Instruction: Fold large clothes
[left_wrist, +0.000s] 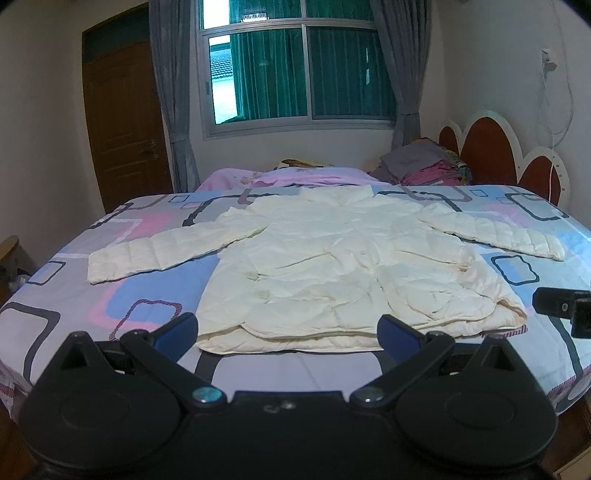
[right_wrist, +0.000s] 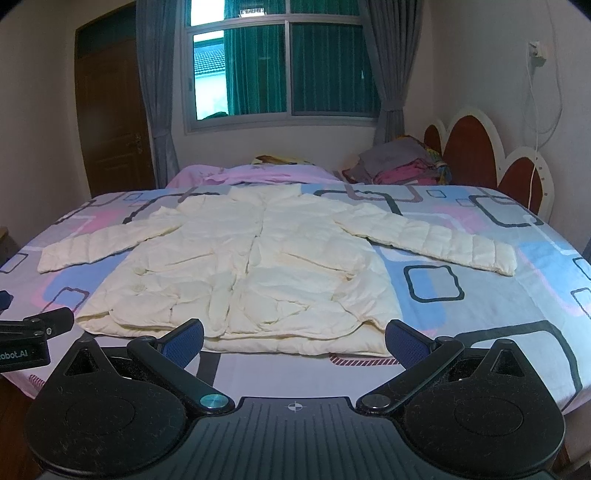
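Note:
A cream quilted jacket (left_wrist: 325, 266) lies flat on the bed, front up, both sleeves spread out to the sides and its hem toward me. In the right wrist view the same jacket (right_wrist: 251, 266) fills the middle of the bed. My left gripper (left_wrist: 288, 328) hovers open just short of the hem, nothing between its blue pads. My right gripper (right_wrist: 294, 334) is open too, near the hem's right half. Part of the right gripper (left_wrist: 565, 308) shows at the right edge of the left wrist view, and part of the left gripper (right_wrist: 26, 332) at the left edge of the right wrist view.
The bed (left_wrist: 74, 295) has a sheet with blue, pink and grey squares. A pink quilt (left_wrist: 288, 176) and a pile of clothes (left_wrist: 424, 162) sit at the far side by a red headboard (left_wrist: 484, 147). Behind are a window (left_wrist: 295, 74), grey curtains and a brown door (left_wrist: 122, 122).

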